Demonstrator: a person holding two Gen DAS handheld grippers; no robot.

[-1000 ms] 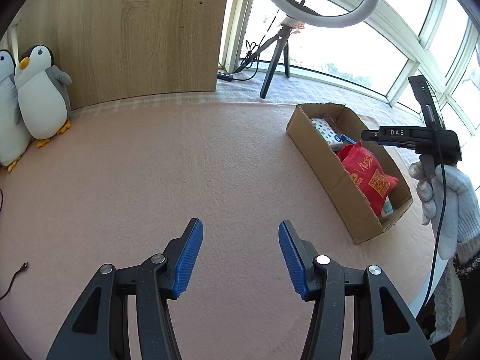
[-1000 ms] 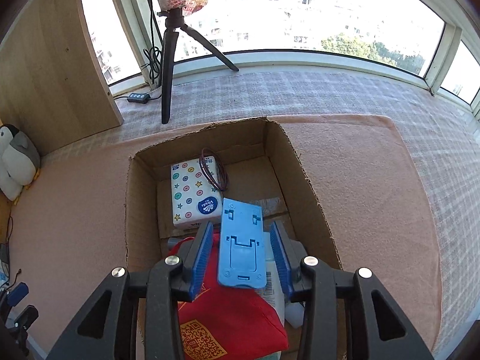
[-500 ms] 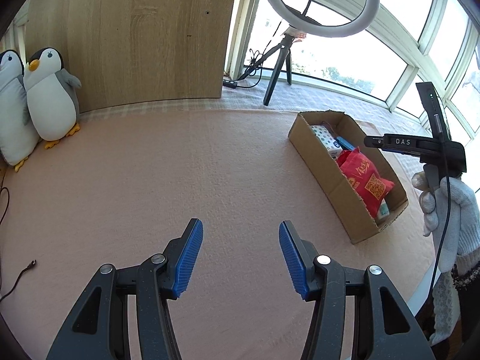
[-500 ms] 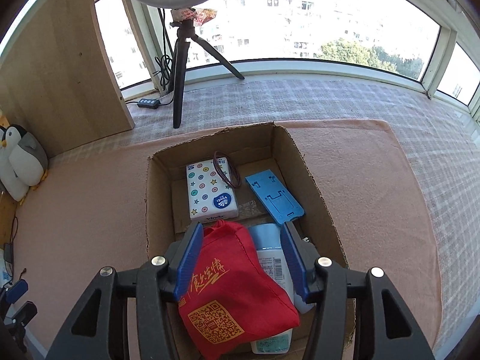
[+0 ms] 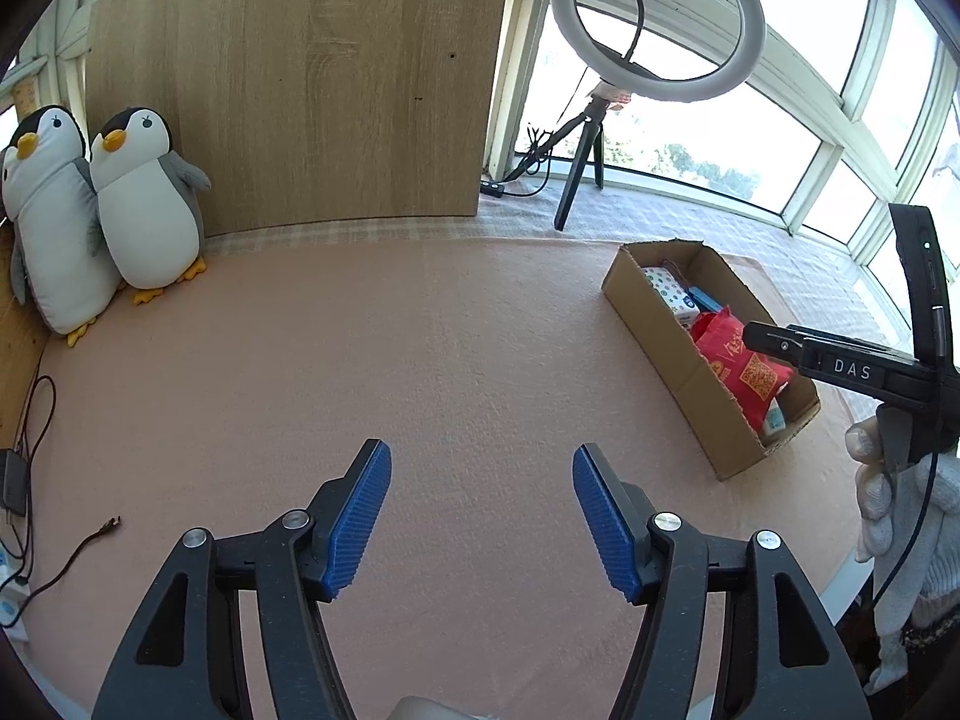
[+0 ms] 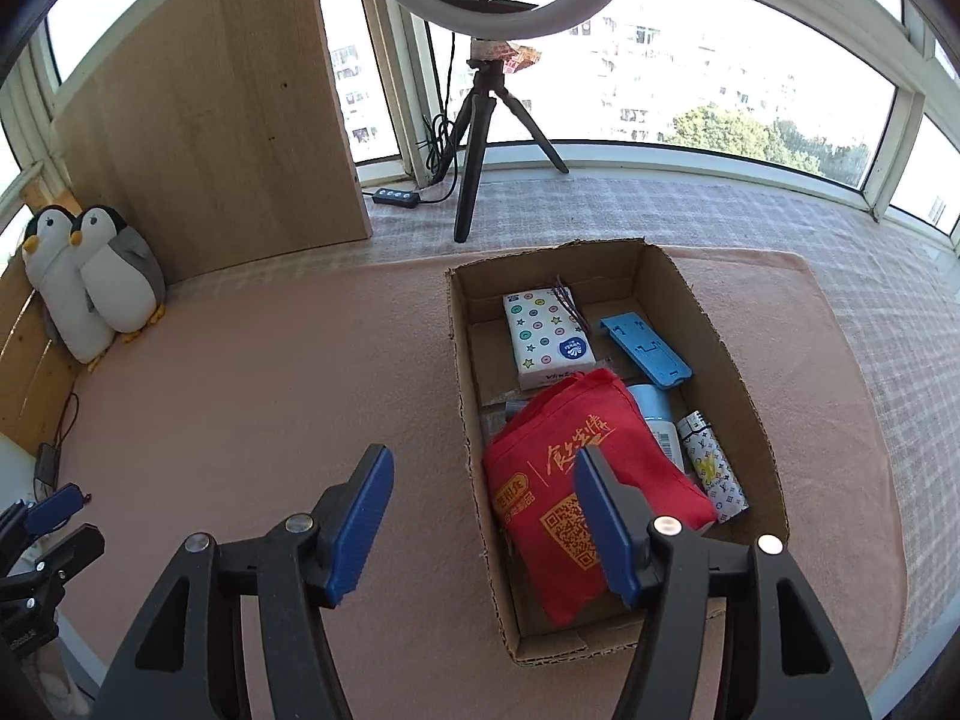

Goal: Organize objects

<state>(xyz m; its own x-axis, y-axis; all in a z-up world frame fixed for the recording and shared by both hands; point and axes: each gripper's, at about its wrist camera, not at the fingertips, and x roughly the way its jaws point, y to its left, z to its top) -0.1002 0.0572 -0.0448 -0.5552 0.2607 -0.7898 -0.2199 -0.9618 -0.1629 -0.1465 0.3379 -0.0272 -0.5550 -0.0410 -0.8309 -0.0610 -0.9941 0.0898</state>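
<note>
The blue stand [image 6: 645, 350] lies in the cardboard box [image 6: 729, 360] on the table [image 6: 270, 372], beside the red bag [image 6: 576, 480]. Both right tongs [image 6: 483, 516] and left tongs [image 5: 480, 519] have just been opening and stand apart, empty. Placing looks done; next calls for finding anything left outside.

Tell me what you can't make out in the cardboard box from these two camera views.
- Light blue bottle: right wrist view, mostly under the red bag; label unreadable.
- Cardboard box floor near corner: right wrist view, hidden by the right gripper.
- Box contents: left wrist view, mostly behind its near wall.
</note>
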